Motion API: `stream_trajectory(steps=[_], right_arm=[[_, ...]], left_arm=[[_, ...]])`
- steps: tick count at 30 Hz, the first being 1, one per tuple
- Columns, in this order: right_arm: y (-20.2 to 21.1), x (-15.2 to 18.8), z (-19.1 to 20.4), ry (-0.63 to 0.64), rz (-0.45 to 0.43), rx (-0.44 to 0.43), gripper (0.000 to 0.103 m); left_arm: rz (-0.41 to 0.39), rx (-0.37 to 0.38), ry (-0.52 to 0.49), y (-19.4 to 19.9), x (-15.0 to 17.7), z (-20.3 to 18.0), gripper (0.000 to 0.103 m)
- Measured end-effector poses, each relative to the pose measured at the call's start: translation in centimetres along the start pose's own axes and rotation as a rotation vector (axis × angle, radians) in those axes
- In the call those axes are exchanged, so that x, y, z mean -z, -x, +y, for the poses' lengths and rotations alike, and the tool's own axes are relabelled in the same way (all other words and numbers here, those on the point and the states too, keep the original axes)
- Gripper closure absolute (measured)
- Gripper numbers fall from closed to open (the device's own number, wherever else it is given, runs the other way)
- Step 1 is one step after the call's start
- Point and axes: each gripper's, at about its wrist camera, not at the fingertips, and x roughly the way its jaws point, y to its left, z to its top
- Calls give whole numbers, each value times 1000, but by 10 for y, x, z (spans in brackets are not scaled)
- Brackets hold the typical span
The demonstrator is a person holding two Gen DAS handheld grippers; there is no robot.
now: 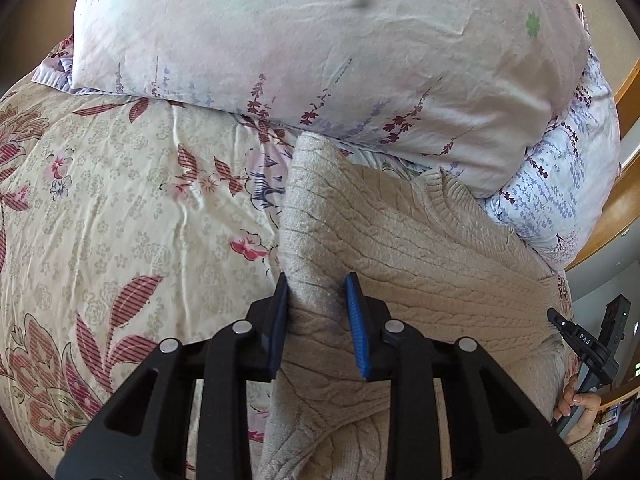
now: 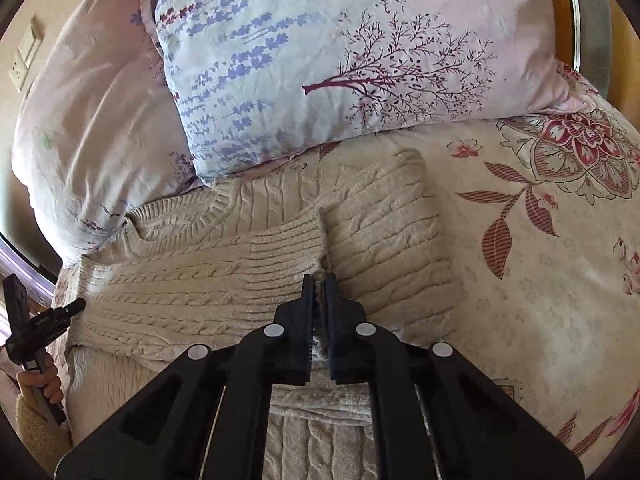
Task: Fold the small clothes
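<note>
A beige cable-knit sweater point(image 1: 420, 256) lies on the flowered bedspread point(image 1: 120, 200), its neckline toward the pillows. In the left wrist view my left gripper point(image 1: 318, 292) has its blue pads on both sides of a raised fold of the sweater, apparently a sleeve; the jaws stand partly apart with the thick fabric between them. In the right wrist view the sweater point(image 2: 180, 280) has a sleeve folded across its chest. My right gripper point(image 2: 319, 286) is shut on the ribbed cuff point(image 2: 288, 248) of that sleeve, at its edge.
Two large flowered pillows point(image 1: 320, 48) point(image 2: 340, 60) lie just beyond the sweater. A wooden bed frame point(image 1: 624, 200) runs along the right in the left wrist view. A wall socket point(image 2: 24, 56) is at far left in the right wrist view.
</note>
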Motion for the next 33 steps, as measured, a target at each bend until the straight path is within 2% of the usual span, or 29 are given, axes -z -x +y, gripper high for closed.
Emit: stream_trajectory(steps=[4,6,8,9,11,12,13,15,17,20,23,25,27,33], right_arm=[[-1,2,3,13,-3,17,97],[0,2,3,13,13,-1,93],[10,5,-3,-39,33,-55,77],[19,8,-8,-64,31,-99,53],[48,18,-15,-76,-16,-164,25],[66,26,-19,-65,-48,-179,23],[80,33,-22,-53,-64,-188,23],[106,53,-33,-49,-68,-228,23],[127,73,-48,-49,-46,-280,23],[151,107,-62,-44,-3,-266,23],[163,138,-71,-70,17,-263,25],[168,152,-78,-100,30,-291,36],[167,163,-83,-133,53,-325,40],[166,185,-86,-190,83,-420,43]], left_arm=[[-17,-3,-6,1,3,-1,74],[-21,1,-7,3,4,0,74],[-27,24,5,13,9,2,73],[-38,41,2,22,14,3,69],[-61,78,-18,45,25,6,58],[-75,98,-30,59,33,8,50],[-87,115,-42,73,42,10,44],[-93,151,-58,98,64,16,40],[-97,179,-60,119,89,23,38],[-83,193,-31,140,132,35,38],[-62,226,25,151,169,46,39],[-58,245,44,156,187,48,40],[-53,261,49,161,201,47,41],[-16,334,63,165,230,44,50]])
